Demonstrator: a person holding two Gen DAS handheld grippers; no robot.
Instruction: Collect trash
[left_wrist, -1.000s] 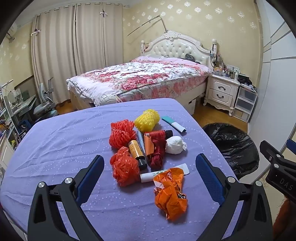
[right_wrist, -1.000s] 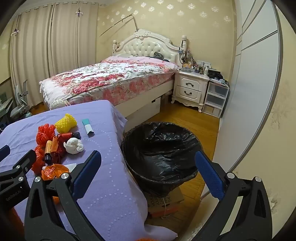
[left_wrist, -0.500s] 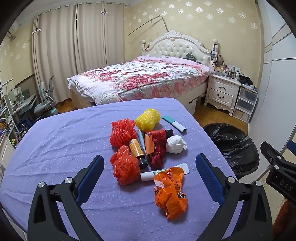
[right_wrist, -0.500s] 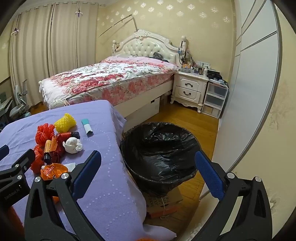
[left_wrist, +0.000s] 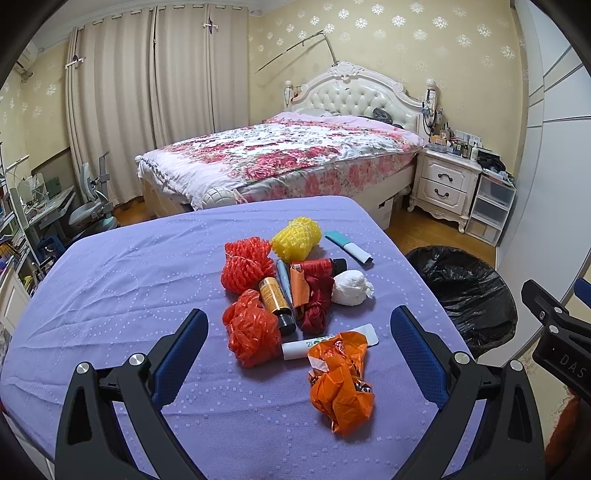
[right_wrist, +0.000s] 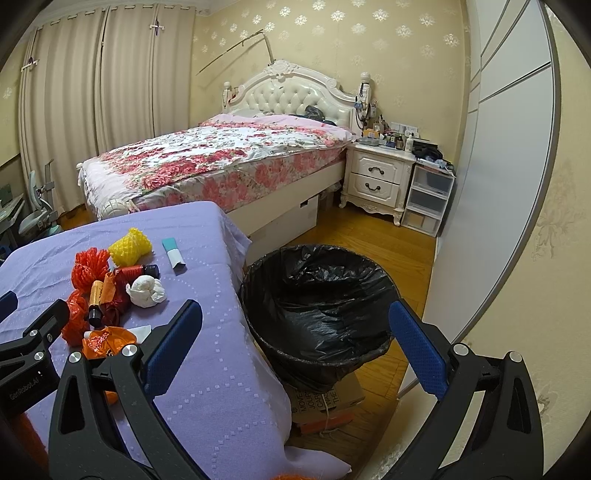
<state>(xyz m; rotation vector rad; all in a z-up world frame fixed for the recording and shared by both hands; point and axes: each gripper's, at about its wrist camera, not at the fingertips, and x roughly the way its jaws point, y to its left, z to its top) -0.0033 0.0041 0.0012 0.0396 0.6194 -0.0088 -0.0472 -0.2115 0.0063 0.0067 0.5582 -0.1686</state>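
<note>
A pile of trash lies on the purple-clothed table (left_wrist: 110, 295): a crumpled orange bag (left_wrist: 341, 380), a white tube (left_wrist: 295, 347), red mesh balls (left_wrist: 245, 264), a yellow mesh ball (left_wrist: 297, 238), small bottles (left_wrist: 275, 299), a white paper wad (left_wrist: 351, 288) and a teal-white tube (left_wrist: 349, 247). My left gripper (left_wrist: 299, 332) is open and empty, just short of the orange bag. My right gripper (right_wrist: 295, 325) is open and empty, above the black-lined trash bin (right_wrist: 321, 310) at the table's right. The bin also shows in the left wrist view (left_wrist: 465, 291).
A floral bed (left_wrist: 280, 155) stands beyond the table, with a white nightstand (right_wrist: 376, 177) and plastic drawers (right_wrist: 428, 199) to its right. A cardboard box (right_wrist: 325, 398) lies under the bin. A desk and chair (left_wrist: 85, 210) stand at far left. A wardrobe wall (right_wrist: 509, 147) runs along the right.
Both grippers have drifted very slightly; the view is almost the same. Nothing was taken hold of or let go.
</note>
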